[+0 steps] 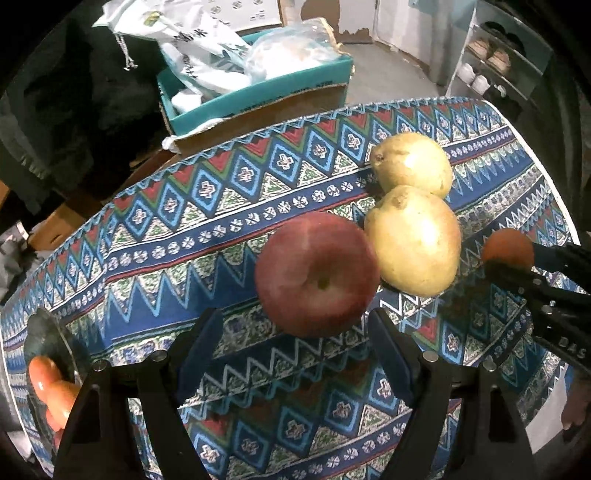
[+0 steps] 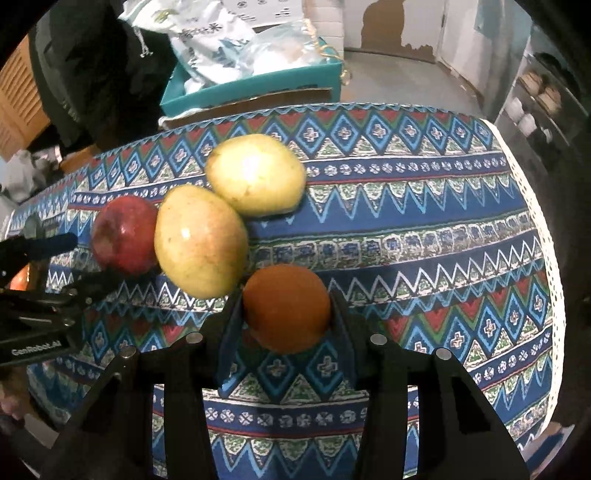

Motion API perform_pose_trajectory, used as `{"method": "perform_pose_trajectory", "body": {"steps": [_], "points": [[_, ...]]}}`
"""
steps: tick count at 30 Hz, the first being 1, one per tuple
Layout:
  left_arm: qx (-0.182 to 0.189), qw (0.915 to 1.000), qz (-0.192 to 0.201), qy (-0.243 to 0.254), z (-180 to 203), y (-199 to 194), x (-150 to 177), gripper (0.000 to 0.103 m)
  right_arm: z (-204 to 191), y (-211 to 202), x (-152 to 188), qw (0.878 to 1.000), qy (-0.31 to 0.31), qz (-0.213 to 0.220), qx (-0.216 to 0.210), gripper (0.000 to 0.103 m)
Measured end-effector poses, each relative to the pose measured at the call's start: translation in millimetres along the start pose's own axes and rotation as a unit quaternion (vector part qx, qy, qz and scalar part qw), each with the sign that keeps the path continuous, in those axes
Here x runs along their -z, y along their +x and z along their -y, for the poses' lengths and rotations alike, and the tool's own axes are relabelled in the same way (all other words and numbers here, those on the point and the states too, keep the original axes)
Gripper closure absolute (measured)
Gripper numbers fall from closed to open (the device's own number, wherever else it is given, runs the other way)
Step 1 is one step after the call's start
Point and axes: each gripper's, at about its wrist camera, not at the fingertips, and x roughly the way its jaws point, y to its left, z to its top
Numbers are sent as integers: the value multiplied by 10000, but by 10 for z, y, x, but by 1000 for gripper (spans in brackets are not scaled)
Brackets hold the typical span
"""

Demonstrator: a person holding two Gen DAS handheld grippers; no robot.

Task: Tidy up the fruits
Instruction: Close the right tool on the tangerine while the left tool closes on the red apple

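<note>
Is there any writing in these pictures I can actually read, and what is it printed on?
"GenRobot.AI": white letters on the body of the left gripper, seen from the right wrist.
"DAS": partial white letters on the body of the right gripper, cut off by the frame edge.
White bags in the teal box: dark printed marks, too blurred to read.
White board behind: small dark symbols, unreadable.

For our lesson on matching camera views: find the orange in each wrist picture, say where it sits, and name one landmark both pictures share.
Left wrist view: the orange is at the far right, mid-height, gripped by the right tongs coming in from the right edge.
Right wrist view: the orange sits centre, slightly low, clamped between the right tongs' pads.
Shared landmark: the nearer yellow pear, beside the red apple.
</note>
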Motion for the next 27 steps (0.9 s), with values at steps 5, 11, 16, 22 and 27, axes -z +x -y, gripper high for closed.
{"method": "perform_pose_trajectory", "body": {"steps": [5,11,16,22,27], "points": [[30,9999,-93,34,43,137,-64,17,63,33,-40,9999,112,0,-16,58],[-5,9999,-87,61,84,226,-137,17,119,49,-31,9999,158,-28,-27,58],[94,9999,-7,64,82,234,-162,27,117,65,-35,9999,125,-38,-26,58],[137,9999,75,-5,74,220,-133,28,122,51,-39,9999,100,10,3,58],[143,9999,3,-81,58,183,-58,28,97,-9,-47,9999,45,96,74,58]]}}
